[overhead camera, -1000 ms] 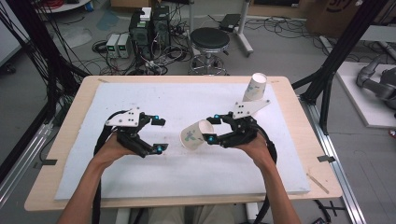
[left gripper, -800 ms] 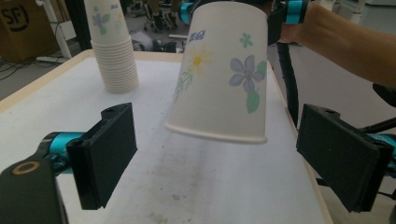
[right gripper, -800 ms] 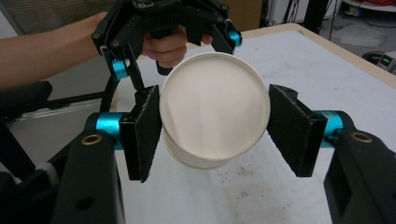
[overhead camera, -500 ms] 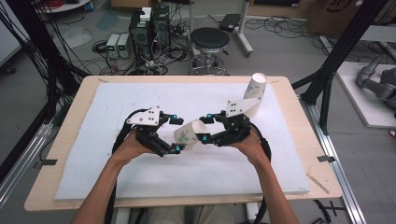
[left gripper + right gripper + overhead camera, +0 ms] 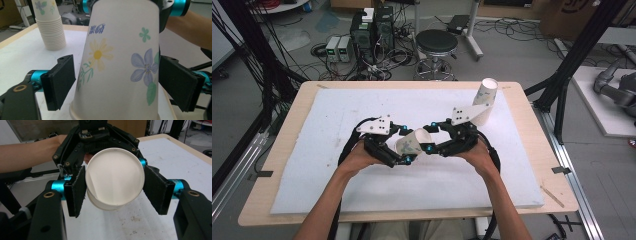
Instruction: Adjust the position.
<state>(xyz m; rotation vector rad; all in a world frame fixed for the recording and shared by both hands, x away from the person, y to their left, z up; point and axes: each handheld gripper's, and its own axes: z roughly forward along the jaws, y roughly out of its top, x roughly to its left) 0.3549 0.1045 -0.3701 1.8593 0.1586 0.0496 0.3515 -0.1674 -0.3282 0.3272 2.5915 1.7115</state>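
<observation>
A paper cup [image 5: 412,143] with a flower print lies on its side in the air just above the middle of the white mat, between both grippers. My right gripper [image 5: 431,138] is shut on it. In the right gripper view, its pads press both sides of the cup's round end [image 5: 115,177]. My left gripper [image 5: 406,145] faces it from the other side. In the left gripper view, the black jaws straddle the cup's wall [image 5: 120,65]. A gap shows at the left jaw, so the left gripper [image 5: 116,82] is open.
A tall stack of matching cups [image 5: 484,102] stands at the back right of the mat [image 5: 337,115], also seen as the stack [image 5: 50,27] in the left gripper view. The wooden table edge [image 5: 532,150] frames the mat. A stool [image 5: 437,42] and cables lie beyond.
The left gripper moved right and the right gripper carried the cup left toward the middle. They have met, and the left jaws now stand around the cup.
</observation>
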